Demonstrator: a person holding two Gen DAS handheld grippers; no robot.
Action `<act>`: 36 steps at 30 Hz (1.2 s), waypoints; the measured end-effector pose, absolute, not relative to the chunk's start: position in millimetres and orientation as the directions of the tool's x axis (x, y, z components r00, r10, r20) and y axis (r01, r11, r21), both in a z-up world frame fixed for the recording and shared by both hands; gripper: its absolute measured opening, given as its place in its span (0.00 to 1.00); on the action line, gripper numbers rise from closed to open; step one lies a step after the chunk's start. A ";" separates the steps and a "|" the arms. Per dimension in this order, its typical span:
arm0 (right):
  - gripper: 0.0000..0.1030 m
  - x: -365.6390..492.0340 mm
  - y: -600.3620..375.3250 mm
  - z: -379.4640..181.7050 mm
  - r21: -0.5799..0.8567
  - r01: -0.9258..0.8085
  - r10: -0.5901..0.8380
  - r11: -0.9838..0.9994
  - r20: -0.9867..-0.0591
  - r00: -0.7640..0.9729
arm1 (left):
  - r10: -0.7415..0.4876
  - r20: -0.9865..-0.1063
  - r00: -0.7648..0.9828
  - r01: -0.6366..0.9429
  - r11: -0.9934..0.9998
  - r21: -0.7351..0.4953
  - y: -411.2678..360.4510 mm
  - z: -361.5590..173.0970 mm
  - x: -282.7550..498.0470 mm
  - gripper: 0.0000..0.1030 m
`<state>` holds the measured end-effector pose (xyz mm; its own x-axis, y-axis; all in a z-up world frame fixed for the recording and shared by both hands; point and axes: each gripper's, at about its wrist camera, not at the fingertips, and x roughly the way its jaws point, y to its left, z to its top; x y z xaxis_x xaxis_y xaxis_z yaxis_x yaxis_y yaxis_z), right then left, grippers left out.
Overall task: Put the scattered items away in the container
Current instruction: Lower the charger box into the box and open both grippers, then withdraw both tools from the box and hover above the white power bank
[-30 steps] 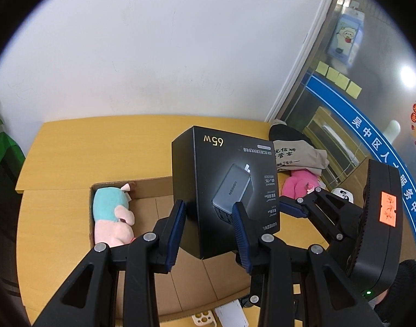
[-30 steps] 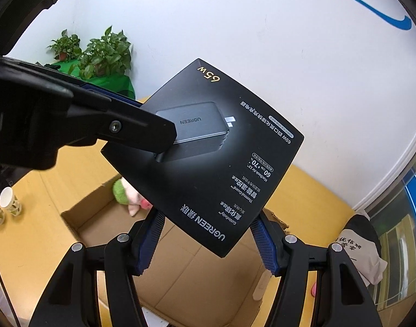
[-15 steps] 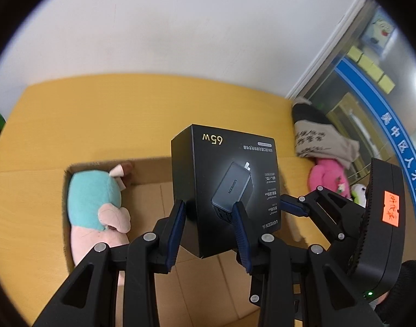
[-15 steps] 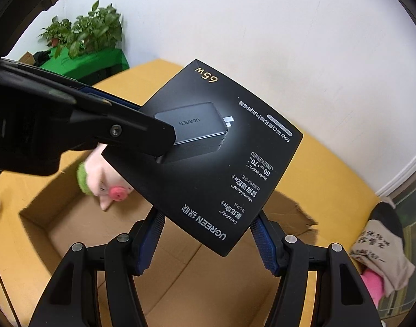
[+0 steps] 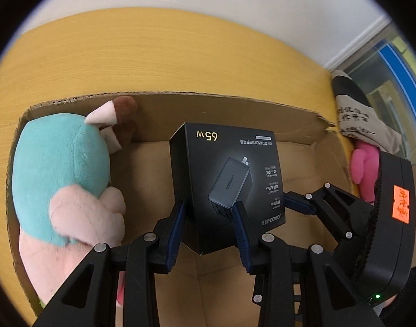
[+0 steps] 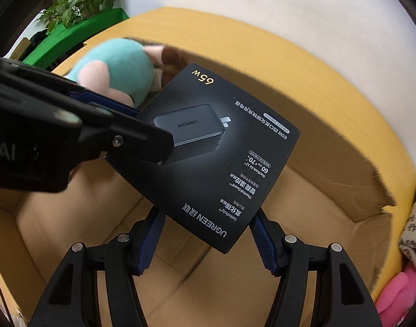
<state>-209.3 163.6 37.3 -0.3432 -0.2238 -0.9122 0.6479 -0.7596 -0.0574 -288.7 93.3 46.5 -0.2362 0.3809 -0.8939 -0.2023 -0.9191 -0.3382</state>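
Now the black rectangular charger box (image 5: 224, 182) printed with a gold "65W" hangs above the open brown cardboard carton (image 5: 235, 109), gripped at once by both sets of tongs: the left tongs (image 5: 209, 229) clamp its narrow edge, the right tongs (image 6: 208, 241) clamp its wider lower corner. Inside the carton, at its left, lies a teal-and-pink plush toy (image 5: 63, 169). The carton rests on the yellow wooden desk (image 5: 153, 54).

Yellow wooden table (image 5: 142, 54). On it: open cardboard box (image 5: 235, 106); beside its right end, a folded cloth (image 5: 363, 120) and pink plush toy (image 5: 363, 163).
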 end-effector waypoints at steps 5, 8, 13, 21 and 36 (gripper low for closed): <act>0.65 -215.9 157.3 27.9 -0.027 0.644 -0.235 -0.765 -0.919 -0.318 | 0.275 -0.940 -0.204 -0.182 -0.954 -0.239 93.4 37.2 -295.2 0.30; 0.71 -211.2 157.5 41.2 -0.029 0.635 -0.242 -0.772 -0.910 -0.336 | 0.246 -0.942 -0.228 -0.151 -0.965 -0.215 87.3 52.9 -289.2 0.41; 0.92 -172.6 185.0 93.9 0.020 0.570 -0.302 -0.821 -0.864 -0.403 | 0.225 -0.912 -0.344 -0.055 -0.974 -0.219 54.5 110.8 -253.2 0.65; 0.84 -99.0 243.4 173.3 0.212 0.404 -0.399 -0.890 -0.791 -0.464 | 0.166 -0.880 -0.445 -0.033 -0.985 -0.169 16.7 196.8 -134.9 0.57; 1.00 17.4 278.2 242.9 0.074 0.319 -0.247 -0.945 -0.802 -0.544 | 0.129 -0.711 -0.692 0.057 -0.971 -0.231 0.4 288.1 27.4 0.73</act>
<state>17.4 278.2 242.9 -0.5441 -0.2467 -0.8020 0.3187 -0.9449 0.0745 27.4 0.4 288.1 -0.6916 0.1287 -0.7107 0.0567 -0.9713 -0.2311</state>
